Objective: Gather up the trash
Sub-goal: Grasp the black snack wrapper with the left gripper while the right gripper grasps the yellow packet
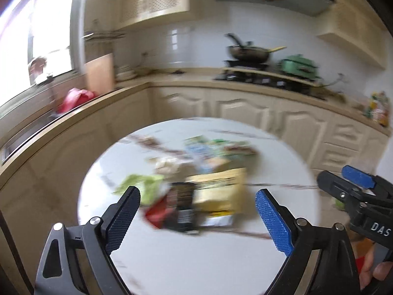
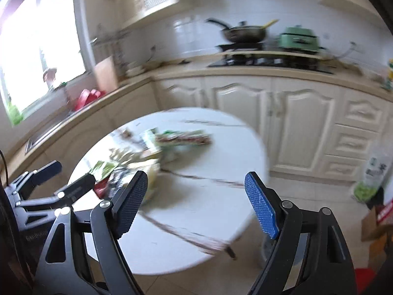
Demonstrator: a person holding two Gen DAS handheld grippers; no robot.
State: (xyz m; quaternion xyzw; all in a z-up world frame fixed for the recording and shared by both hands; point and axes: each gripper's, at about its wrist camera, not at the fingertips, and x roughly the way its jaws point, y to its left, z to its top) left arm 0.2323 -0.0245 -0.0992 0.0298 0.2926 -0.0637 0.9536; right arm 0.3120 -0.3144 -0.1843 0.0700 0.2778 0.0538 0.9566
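A round white marble-patterned table (image 1: 196, 258) carries a blurred heap of trash: a yellow packet (image 1: 218, 191), a dark packet with a red end (image 1: 181, 204), a light green wrapper (image 1: 140, 184) and blue-green packets (image 1: 208, 148) further back. My left gripper (image 1: 198, 193) hangs open above the table's near side, with nothing between its fingers. My right gripper (image 2: 196, 176) is open too, over the right part of the table (image 2: 208, 209), and holds nothing. The trash heap (image 2: 152, 152) lies to its front left. Each gripper shows in the other's view: the right gripper (image 1: 334, 174), the left gripper (image 2: 73, 172).
Cream cabinets and a counter wrap round behind the table. A red thing (image 1: 76, 98) lies by the sink, beside a wooden board (image 1: 99, 73). A wok (image 1: 248, 52) and a green pot (image 1: 298, 66) sit on the stove. A cardboard box (image 2: 373, 221) and a white-green bag (image 2: 371, 179) stand on the floor at right.
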